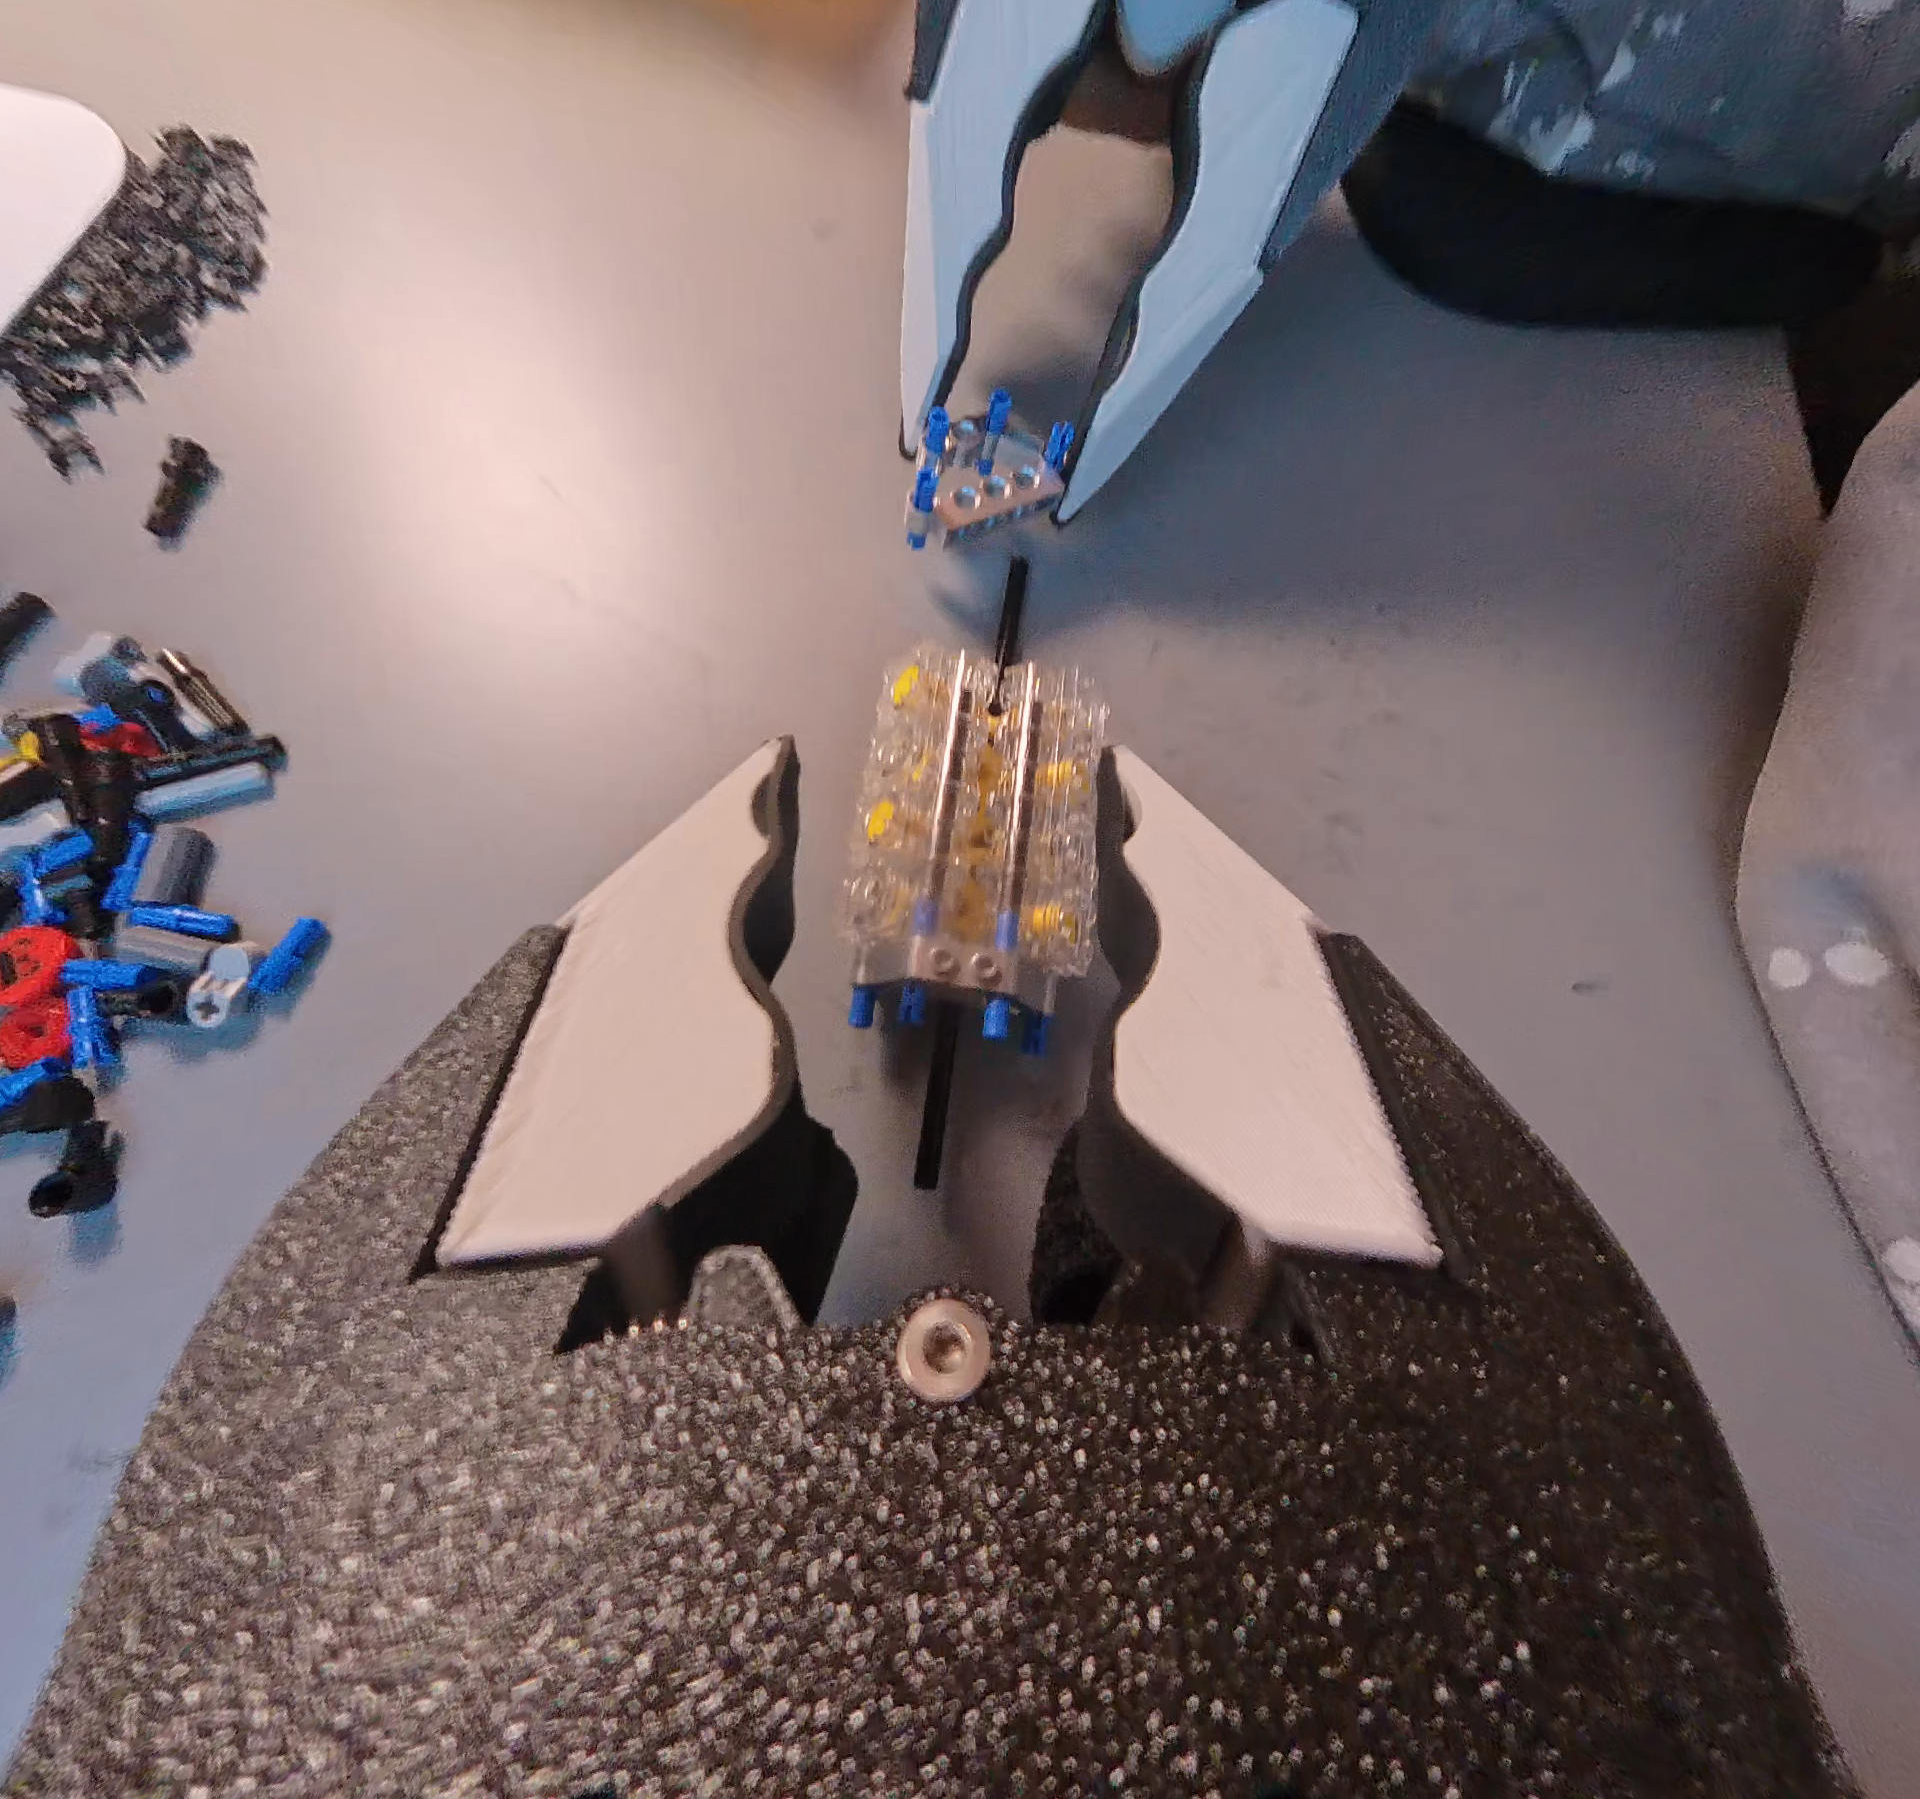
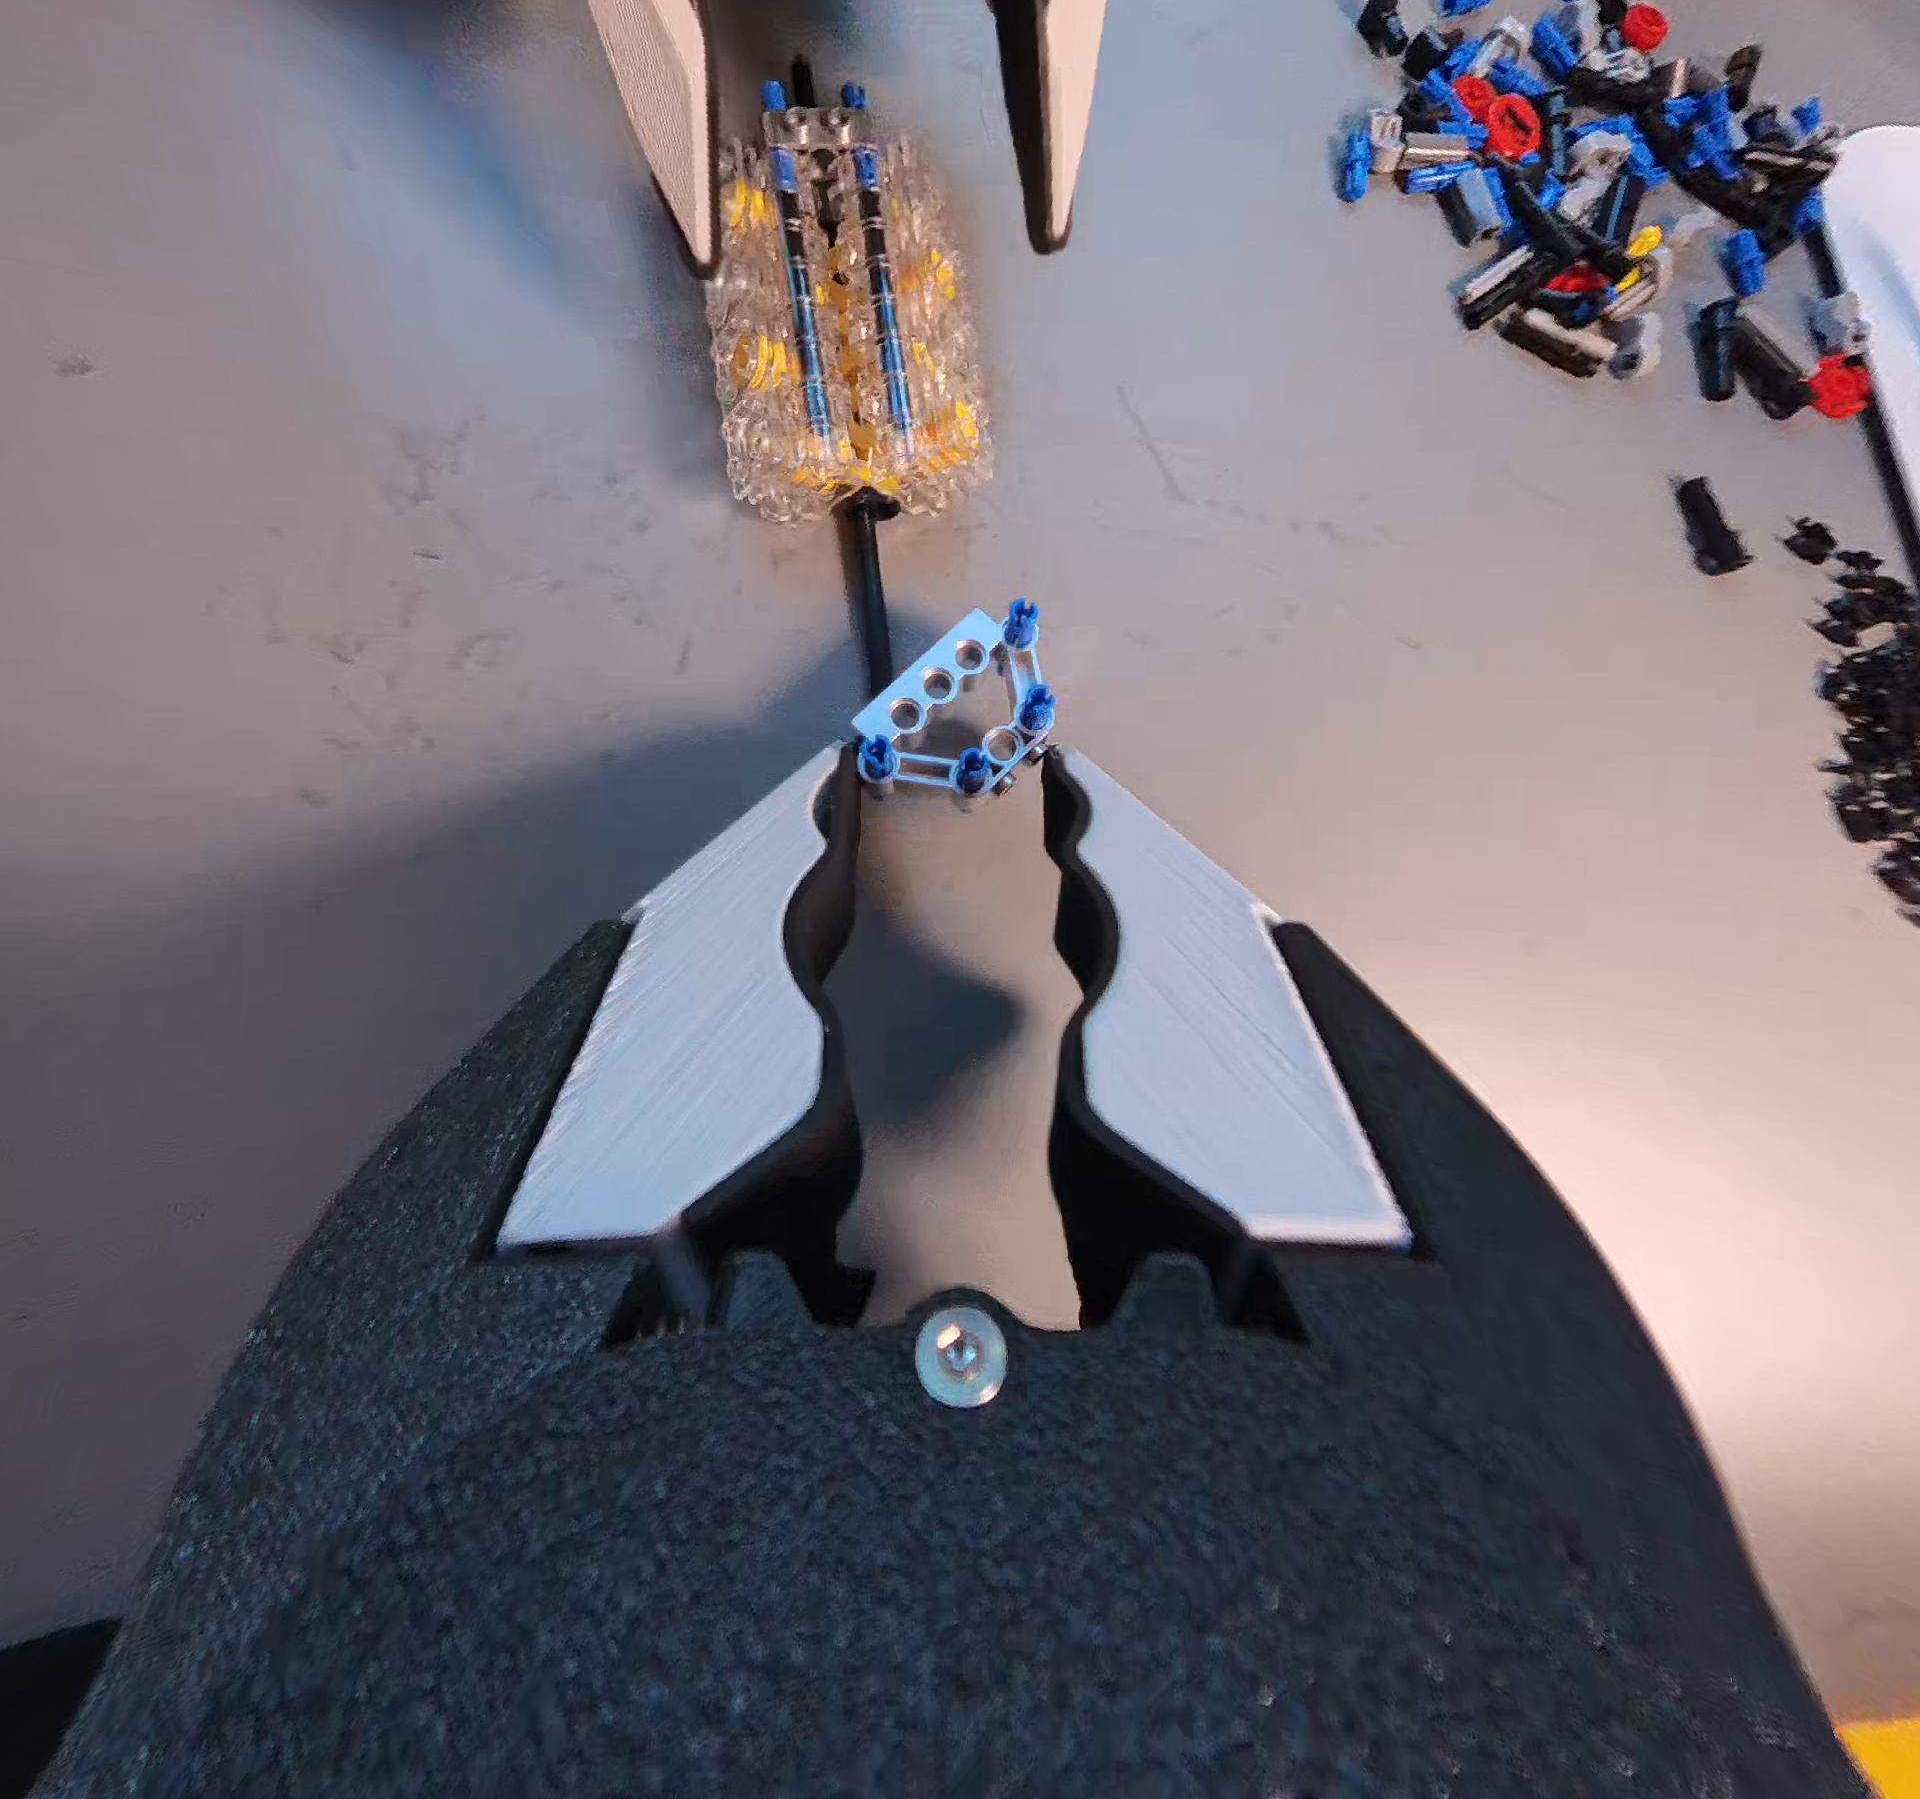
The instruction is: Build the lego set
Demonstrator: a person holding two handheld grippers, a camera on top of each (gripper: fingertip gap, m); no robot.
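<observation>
The grey surface (image 1: 520, 347) carries a heap of blue, black, red and grey building pieces (image 2: 1621, 180) and a spread of small black pieces (image 1: 125, 263) off to one side. The left gripper (image 1: 951, 773) has its jaws spread either side of a clear-and-yellow gear assembly (image 1: 971, 835) threaded on a black axle (image 1: 1010, 622), without clear contact. Just beyond the axle's tip, the right gripper (image 2: 951, 762) has its jaws closed on a small grey frame with blue pins (image 2: 951, 710).
</observation>
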